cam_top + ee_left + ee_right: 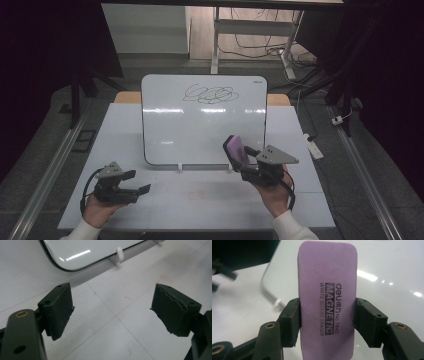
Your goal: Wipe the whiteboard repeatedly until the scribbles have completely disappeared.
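A whiteboard (200,125) stands propped on the white table (200,200), with a black scribble (210,94) near its top. A purple magnetic whiteboard eraser (327,297) is clamped by its long sides between the jaws of my right gripper (240,159), which is held up in front of the board's lower right part. The eraser (236,149) tilts up and to the left. My left gripper (136,182) rests low over the table at the front left, open with nothing between its pads (60,310). The board's lower corner (75,255) lies just beyond it.
Small white clips (120,253) hold the board's bottom edge. Faint red marks (163,278) stain the table. A power strip (315,146) and cables (260,47) lie on the floor to the right and behind, beside a desk frame (216,40).
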The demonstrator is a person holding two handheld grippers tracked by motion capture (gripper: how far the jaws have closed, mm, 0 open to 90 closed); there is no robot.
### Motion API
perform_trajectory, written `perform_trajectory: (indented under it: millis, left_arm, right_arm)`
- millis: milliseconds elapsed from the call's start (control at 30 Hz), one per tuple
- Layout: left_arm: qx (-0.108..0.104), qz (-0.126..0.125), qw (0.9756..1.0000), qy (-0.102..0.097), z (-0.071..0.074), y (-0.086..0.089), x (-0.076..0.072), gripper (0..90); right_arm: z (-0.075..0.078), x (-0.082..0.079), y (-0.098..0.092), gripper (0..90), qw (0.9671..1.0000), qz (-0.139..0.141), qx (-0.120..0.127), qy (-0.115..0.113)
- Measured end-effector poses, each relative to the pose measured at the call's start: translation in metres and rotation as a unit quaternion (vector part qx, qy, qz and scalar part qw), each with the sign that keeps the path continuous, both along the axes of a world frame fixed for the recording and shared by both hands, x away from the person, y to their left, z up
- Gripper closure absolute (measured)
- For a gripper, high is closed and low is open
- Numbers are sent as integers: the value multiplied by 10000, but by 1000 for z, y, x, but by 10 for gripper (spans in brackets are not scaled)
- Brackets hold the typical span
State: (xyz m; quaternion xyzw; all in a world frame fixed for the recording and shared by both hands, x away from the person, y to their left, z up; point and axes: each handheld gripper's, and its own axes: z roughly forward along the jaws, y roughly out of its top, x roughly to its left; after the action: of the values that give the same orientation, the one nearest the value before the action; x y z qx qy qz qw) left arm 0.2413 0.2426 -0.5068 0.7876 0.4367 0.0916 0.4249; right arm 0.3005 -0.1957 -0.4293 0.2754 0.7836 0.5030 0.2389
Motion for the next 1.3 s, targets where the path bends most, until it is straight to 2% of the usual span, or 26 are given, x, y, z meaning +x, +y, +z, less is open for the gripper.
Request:
perform_trajectory:
  millis: [33, 67, 167, 333, 367, 533, 767, 933, 1300]
  left_arm:
    - [11, -3, 10000, 12, -1, 0, 1, 179]
    - [14, 4, 10000, 20, -1, 0, 1, 179]
    - [32, 6, 10000, -21, 1, 1, 0, 179]
    - [47, -7, 10000, -15, -1, 1, 0, 179]
    - [49, -12, 10000, -9, -2, 0, 0, 179]
    - [47, -53, 10000, 18, -4, 0, 2, 174]
    - [19, -11, 10000, -5, -3, 2, 2, 174]
    - [7, -22, 10000, 7, -3, 2, 2, 174]
    - [-48, 19, 10000, 21, -3, 5, 2, 174]
  right_arm:
    - [8, 9, -1, 402, 9997, -215, -46, -68]
    - [8, 9, -1, 402, 9997, -215, -46, -68]
    - [20, 28, -3, 403, 9980, -619, 11, -118]
    - [39, 66, -1, 402, 9918, -1244, -78, -266]
    - [39, 66, -1, 402, 9918, -1244, -78, -266]
    - [53, 90, 4, 403, 9896, -1414, 61, -243]
    - [70, 116, 18, 403, 9847, -1705, -63, -357]
    - [76, 124, 25, 403, 9825, -1806, -141, -436]
    - [71, 133, 33, 404, 9810, -1880, -308, -363]
